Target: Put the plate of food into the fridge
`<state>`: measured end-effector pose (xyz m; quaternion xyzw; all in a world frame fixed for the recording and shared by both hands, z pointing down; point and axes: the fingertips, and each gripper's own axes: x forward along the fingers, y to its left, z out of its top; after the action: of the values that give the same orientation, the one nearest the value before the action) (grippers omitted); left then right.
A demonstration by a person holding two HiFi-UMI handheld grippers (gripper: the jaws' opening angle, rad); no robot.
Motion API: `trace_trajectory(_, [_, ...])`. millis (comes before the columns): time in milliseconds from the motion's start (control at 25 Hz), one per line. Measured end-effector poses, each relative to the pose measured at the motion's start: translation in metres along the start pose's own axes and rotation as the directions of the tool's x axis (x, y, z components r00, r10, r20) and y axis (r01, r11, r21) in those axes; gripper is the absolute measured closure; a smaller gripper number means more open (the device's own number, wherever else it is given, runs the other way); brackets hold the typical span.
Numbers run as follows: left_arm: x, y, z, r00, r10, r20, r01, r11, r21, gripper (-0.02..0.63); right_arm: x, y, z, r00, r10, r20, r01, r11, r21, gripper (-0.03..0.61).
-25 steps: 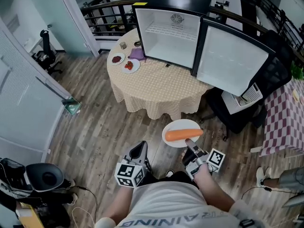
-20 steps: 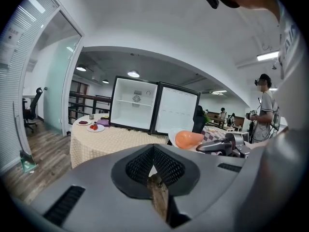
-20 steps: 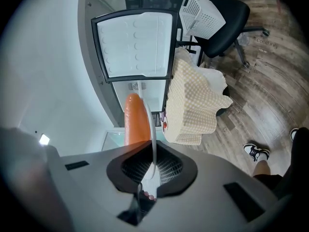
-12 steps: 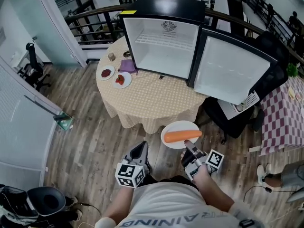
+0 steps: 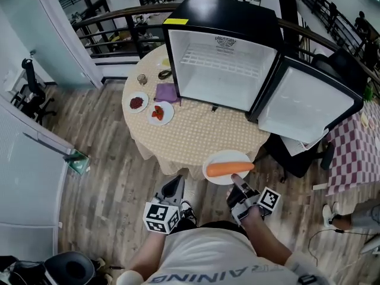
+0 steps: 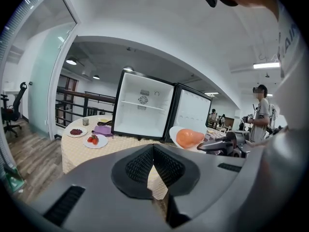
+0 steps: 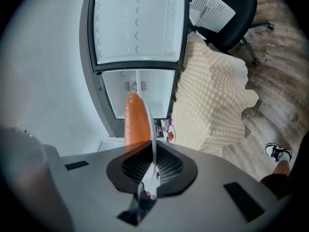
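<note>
A white plate carrying a long orange piece of food hangs over the floor just in front of the round table. My right gripper is shut on the plate's near rim; in the right gripper view the rim runs edge-on between the jaws, with the orange food to its left. My left gripper is held low beside it, shut and with nothing in it. The black fridge stands on the table, its door swung wide to the right and its white inside bare.
Two small plates of red food, a purple cloth and a jar sit on the table left of the fridge. A black office chair stands under the door. A checkered table is at right. A person stands far right.
The table and open fridge have shifted in the head view and now sit closer and more central. The plate stays in the right gripper; both grippers keep their places before me.
</note>
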<state>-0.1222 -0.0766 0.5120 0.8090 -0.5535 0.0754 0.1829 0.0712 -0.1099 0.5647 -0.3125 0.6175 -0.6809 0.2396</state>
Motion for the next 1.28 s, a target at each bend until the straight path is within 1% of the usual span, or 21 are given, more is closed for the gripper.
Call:
trace_trajectory(280, [0.013, 0.062, 0.015, 0.999, -0.047, -0.011, 0.047, 0.999, 0.018, 0.606, 0.059, 0.013, -0.009, 0.998, 0.018, 0.059, -0.017, 1.0, -0.016, 0.546])
trace_trajectory(560, [0.029, 0.094, 0.026, 0.997, -0.073, 0.001, 0.073, 0.997, -0.001, 0.606, 0.089, 0.023, -0.011, 0.997, 0.009, 0.081, -0.007, 1.0, -0.025, 0.546])
trace_trajectory(680, [0.041, 0.097, 0.03, 0.996, -0.085, 0.0, 0.085, 0.996, -0.004, 0.606, 0.095, 0.024, -0.005, 0.996, 0.002, 0.089, 0.0, 1.0, -0.023, 0.546])
trace_trajectory(840, [0.063, 0.095, 0.036, 0.995, -0.095, -0.009, 0.095, 0.995, 0.0, 0.606, 0.1, 0.022, 0.015, 0.994, -0.012, 0.104, 0.013, 1.0, -0.016, 0.546])
trace_trajectory(1000, [0.091, 0.09, 0.045, 0.996, -0.089, -0.02, 0.089, 0.996, 0.007, 0.606, 0.108, 0.02, 0.042, 0.994, -0.021, 0.11, 0.022, 1.0, -0.007, 0.546])
trace_trajectory(1160, [0.123, 0.079, 0.06, 0.996, -0.087, -0.031, 0.088, 0.996, 0.034, 0.606, 0.116, 0.02, 0.072, 0.993, -0.029, 0.111, 0.028, 1.0, 0.002, 0.546])
trace_trajectory(1280, [0.142, 0.072, 0.067, 0.997, -0.071, -0.037, 0.073, 0.997, 0.036, 0.606, 0.121, 0.018, 0.094, 0.994, -0.028, 0.107, 0.028, 1.0, 0.007, 0.546])
